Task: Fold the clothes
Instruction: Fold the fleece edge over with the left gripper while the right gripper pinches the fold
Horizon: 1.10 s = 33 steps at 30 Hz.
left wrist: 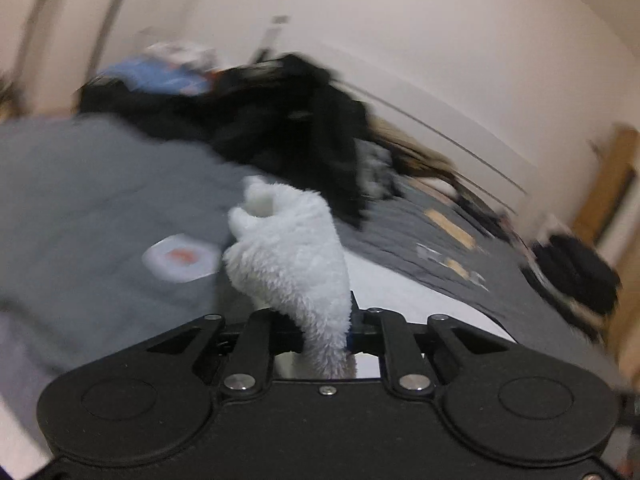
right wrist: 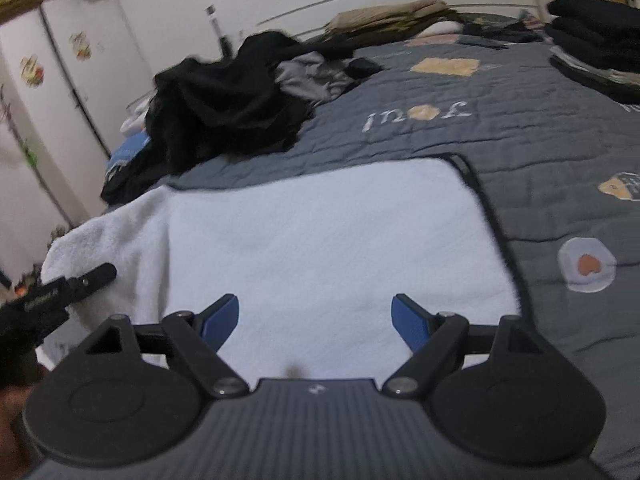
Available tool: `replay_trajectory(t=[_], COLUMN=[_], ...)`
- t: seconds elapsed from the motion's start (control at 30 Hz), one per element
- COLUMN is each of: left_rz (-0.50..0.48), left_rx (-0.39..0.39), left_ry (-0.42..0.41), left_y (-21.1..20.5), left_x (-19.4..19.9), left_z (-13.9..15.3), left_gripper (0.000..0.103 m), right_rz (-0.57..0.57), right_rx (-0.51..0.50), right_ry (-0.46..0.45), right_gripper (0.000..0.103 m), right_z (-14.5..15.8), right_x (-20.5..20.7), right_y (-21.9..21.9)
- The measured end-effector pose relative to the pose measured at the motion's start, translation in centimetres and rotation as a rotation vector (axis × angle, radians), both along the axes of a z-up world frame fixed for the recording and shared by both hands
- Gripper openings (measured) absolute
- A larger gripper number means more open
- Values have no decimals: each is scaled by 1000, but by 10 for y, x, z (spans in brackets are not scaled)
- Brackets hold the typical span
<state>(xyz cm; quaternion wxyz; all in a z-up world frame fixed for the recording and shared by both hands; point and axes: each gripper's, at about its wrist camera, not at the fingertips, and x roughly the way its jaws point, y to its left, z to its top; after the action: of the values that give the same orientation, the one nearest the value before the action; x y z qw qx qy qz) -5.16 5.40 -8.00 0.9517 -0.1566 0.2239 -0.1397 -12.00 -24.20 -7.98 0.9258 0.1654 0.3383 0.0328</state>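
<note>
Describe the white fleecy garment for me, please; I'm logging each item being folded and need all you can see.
The white fleecy garment is fluffy, plush-looking fabric with a dark trim along its right edge. Most of it lies spread flat on the grey quilt. Its left part is bunched and lifted, pinched in the closed left hand-held gripper. The open right hand-held gripper hovers over it without gripping it.

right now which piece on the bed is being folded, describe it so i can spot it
On the grey quilt covering the bed, nearest the cameras, lies a white fluffy garment spread flat. The left gripper is shut on its edge, while the right gripper hovers open above it. Unlike the black heap of clothes behind, it is pale and smooth.
</note>
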Motion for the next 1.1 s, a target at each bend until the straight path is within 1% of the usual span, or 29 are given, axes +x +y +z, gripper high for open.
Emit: replay_trajectory(t=[0.13, 0.27, 0.37, 0.43, 0.53, 0.57, 0.6, 0.63, 0.7, 0.77, 0.83, 0.87, 0.9, 0.93, 1.03, 1.1], left_rz=[-160, -298, -391, -454, -525, -538, -548, -561, -597, -628, -620, -614, -603, -594, -579, -575], left_rx=[128, 237, 322, 407, 524, 555, 584, 594, 594, 578, 581, 583, 604, 638, 744, 783], left_ry=[-61, -108, -117, -109, -74, -72, -73, -73, -67, -39, -41, -43, -56, -75, -128, -149], left_y=[-51, -100, -131, -151, -169, -173, -177, -176, -172, -168, -159, -155, -151, -150, -148, -147], left_x=[-2, -11, -18, -22, -26, -27, -28, -30, -34, -36, -42, -45, -48, -51, -59, -63], left_z=[10, 7, -4, -18, -41, -46, -51, -51, -48, -41, -35, -31, -31, -31, -33, -33], left_gripper=[15, 15, 15, 15, 17, 20, 27, 30, 41, 47, 49, 53, 60, 63, 64, 64], right_rz=[-87, -166, -201, -210, -199, -192, -184, -168, -136, -120, -104, -96, -85, -74, -45, -39], right_rx=[45, 96, 115, 118, 133, 142, 151, 168, 202, 237, 271, 288, 304, 323, 389, 429], right_ry=[-17, -13, -15, -17, -8, -1, 7, 19, 42, 55, 67, 73, 85, 90, 106, 118], right_gripper=[83, 83, 83, 83, 83, 83, 83, 83, 83, 83, 83, 83, 83, 83, 83, 83], right_z=[8, 10, 10, 10, 6, 4, 3, 0, -6, -9, -12, -13, -15, -17, -23, -27], right_x=[-5, -8, -11, -12, -12, -12, -12, -11, -9, -8, -7, -7, -6, -6, -4, -3], right_y=[-30, -58, -72, -77, -83, -84, -86, -87, -88, -87, -86, -85, -83, -80, -72, -65])
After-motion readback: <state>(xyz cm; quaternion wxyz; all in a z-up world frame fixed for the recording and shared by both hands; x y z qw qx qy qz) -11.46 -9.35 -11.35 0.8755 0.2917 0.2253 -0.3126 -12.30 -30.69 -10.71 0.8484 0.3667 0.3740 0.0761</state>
